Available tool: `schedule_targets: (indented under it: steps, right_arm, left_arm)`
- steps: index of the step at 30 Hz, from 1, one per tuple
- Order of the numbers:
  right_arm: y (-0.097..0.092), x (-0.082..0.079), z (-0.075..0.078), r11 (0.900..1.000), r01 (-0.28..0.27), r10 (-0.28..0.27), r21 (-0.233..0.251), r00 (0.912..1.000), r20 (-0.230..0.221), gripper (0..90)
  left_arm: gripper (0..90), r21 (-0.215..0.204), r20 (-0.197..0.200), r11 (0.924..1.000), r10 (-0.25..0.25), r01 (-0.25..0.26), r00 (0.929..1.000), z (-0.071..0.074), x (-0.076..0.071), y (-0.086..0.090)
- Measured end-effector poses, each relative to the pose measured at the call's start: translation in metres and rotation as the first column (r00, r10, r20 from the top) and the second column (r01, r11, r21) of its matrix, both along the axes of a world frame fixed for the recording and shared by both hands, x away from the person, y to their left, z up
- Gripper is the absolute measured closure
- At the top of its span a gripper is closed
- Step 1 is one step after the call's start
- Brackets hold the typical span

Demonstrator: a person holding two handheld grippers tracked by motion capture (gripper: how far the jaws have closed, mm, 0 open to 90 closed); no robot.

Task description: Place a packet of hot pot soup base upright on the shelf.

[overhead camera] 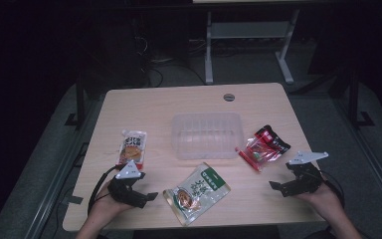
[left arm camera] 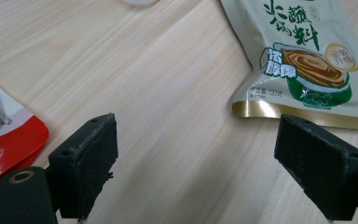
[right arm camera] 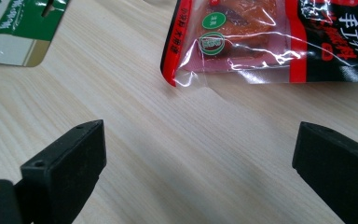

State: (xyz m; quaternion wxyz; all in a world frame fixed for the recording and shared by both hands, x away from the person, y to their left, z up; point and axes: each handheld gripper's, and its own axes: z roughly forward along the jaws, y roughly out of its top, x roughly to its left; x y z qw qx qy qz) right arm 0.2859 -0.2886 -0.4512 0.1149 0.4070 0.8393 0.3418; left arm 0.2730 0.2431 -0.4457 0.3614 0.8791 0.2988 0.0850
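Note:
A clear plastic tub stands in the middle of the wooden table. Three snack packets lie around it: a green one at the front, a red-and-white one at the left, a red-and-black one at the right. My left gripper rests open near the table's front left, between the red-and-white and green packets, with bare wood between its jaws. My right gripper stands open at the front right, just short of the red-and-black packet.
A round grey cable port sits near the table's far edge. Beyond the table a white desk frame stands on the dark floor. Bare wood lies between the packets and along the front edge.

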Motion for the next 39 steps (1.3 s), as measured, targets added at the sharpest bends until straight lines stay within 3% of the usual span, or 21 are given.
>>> schedule_targets:
  steps: [4,6,11,26,29,39]
  right_arm:
    - [0.000,0.004,0.007,0.9999,0.013,-0.013,0.007,0.9997,0.021,11.8]
    - [0.001,0.008,0.012,0.9989,0.031,-0.032,0.034,0.9988,0.036,20.4]
    - [0.002,0.020,0.020,0.9973,0.064,-0.066,0.036,0.9955,0.068,42.5]
    - [0.017,0.068,0.027,0.9976,0.049,-0.051,0.049,0.9979,0.041,84.8]
    - [0.022,0.078,0.027,0.9981,0.046,-0.048,0.041,0.9978,0.047,89.4]
    - [0.039,0.114,0.017,0.9982,0.055,-0.056,0.023,0.9981,0.026,89.7]
  left_arm:
    - [13.4,-0.013,0.000,0.9998,0.012,-0.012,0.9999,0.000,0.001,0.001]
    - [13.6,-0.009,0.001,0.9999,0.008,-0.008,1.0000,0.001,0.001,0.002]
    - [14.0,-0.014,-0.003,0.9999,0.009,-0.009,1.0000,0.000,0.001,0.002]
    - [14.4,-0.017,-0.005,0.9999,0.004,-0.004,1.0000,0.001,0.000,0.001]
    - [14.5,-0.017,-0.004,0.9999,0.003,-0.003,1.0000,0.000,0.000,0.001]
    - [14.5,-0.019,-0.005,0.9998,-0.001,0.001,1.0000,0.000,0.000,0.001]
